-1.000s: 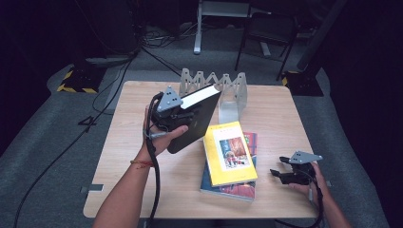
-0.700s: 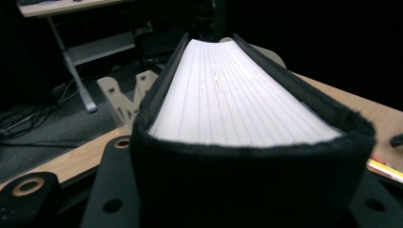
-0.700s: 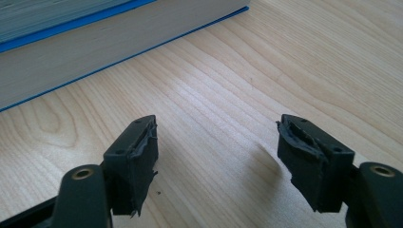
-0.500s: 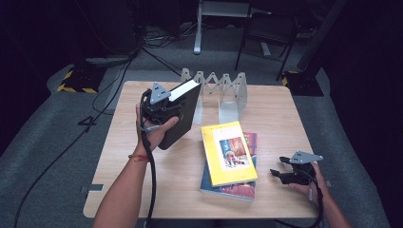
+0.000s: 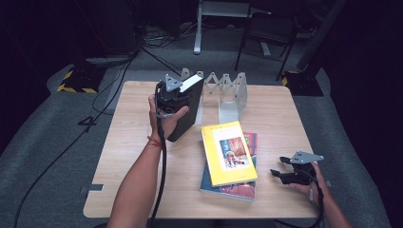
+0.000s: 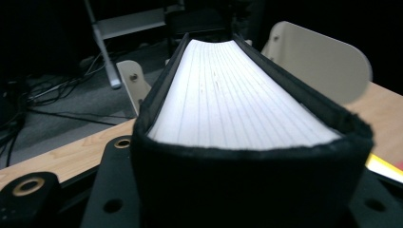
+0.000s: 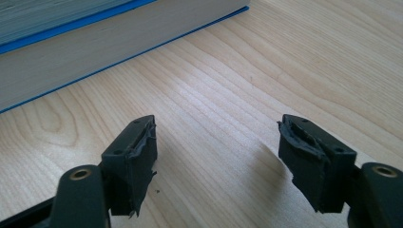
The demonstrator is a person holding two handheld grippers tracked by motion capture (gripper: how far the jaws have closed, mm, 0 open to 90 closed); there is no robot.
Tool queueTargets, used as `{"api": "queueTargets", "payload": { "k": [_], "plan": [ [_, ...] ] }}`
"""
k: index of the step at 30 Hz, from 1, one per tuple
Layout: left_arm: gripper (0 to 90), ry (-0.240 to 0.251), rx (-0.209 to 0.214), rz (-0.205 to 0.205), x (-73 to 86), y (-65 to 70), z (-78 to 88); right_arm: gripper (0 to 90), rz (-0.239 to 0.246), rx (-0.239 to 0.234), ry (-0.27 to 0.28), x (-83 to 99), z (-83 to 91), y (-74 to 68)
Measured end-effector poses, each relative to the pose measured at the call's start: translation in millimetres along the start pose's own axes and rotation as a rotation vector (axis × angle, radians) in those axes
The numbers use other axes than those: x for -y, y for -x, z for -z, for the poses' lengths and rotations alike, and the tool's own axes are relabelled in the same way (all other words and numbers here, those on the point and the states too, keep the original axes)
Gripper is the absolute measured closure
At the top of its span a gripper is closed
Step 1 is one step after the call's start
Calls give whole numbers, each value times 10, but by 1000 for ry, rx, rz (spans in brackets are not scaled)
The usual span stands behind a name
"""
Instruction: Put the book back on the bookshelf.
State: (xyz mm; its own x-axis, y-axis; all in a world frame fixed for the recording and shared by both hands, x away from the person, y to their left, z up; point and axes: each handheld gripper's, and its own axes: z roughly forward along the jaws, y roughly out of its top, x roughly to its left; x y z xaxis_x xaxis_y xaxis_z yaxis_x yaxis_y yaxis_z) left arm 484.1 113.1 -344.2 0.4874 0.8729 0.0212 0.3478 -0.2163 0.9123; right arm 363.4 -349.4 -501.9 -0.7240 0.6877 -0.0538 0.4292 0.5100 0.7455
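Your left gripper [image 5: 177,97] is clamped on the thick black book [image 5: 186,110], holding it upright over the far left part of the table [image 5: 133,142], just in front of the folding metal book rack [image 5: 227,92]; in the left gripper view its white page edges [image 6: 237,102] run away from you between the jaws. Your right gripper [image 5: 283,174] rests low near the table's right front corner with its jaws spread wide on nothing, just beside the stack with the yellow book [image 5: 228,152] on the blue one [image 7: 95,52]
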Motion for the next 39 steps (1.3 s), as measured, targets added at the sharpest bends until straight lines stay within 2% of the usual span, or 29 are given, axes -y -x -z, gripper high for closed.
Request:
{"api": "queueTargets", "payload": {
  "k": [1, 2, 3, 5, 7, 11, 13, 15, 18, 21, 23, 28, 33, 39],
  "plan": [
    [522, 5, -27, 4, -34, -22, -37, 297, 3, 3, -1, -1, 2, -4],
    [523, 5, -27, 4, -34, -22, -37, 297, 2, 2, 1, 1, 2, -3],
    [522, 11, -50, 12, -63, -58, -66, 297, 1, -1, 3, 3, 0, -1],
    [523, 18, -58, 28, -71, -80, -93, 297, 0, -3, 4, 4, -1, 3],
    [521, 18, -48, 42, -75, -102, -142, 293, -1, -8, 2, 6, -1, 12],
    [521, 15, -71, 47, -24, -54, -296, 294, 0, -6, 3, 6, -1, 12],
    [521, 10, -67, 52, 20, -41, -340, 297, 6, 0, 2, 2, 2, -1],
    [521, 29, -69, 64, 35, -38, -340, 299, 10, 1, 3, 2, 2, -2],
    [519, 33, -68, 51, 59, -24, -332, 296, 1, -6, 3, 8, 1, 10],
    [515, 48, -75, 65, 122, -19, -291, 296, 4, -4, 5, 8, 1, 6],
    [512, 52, -65, 74, 170, -29, -251, 289, -3, -8, 5, 10, -3, 15],
    [505, 49, -55, 81, 268, -47, -153, 285, -8, -8, 6, 10, -7, 19],
    [499, 50, -48, 85, 353, -59, -78, 268, -40, -20, 2, 16, -16, 43],
    [482, 12, -30, 43, 319, -54, -60, 267, -46, -20, 2, 14, -21, 49]
  ]
}}
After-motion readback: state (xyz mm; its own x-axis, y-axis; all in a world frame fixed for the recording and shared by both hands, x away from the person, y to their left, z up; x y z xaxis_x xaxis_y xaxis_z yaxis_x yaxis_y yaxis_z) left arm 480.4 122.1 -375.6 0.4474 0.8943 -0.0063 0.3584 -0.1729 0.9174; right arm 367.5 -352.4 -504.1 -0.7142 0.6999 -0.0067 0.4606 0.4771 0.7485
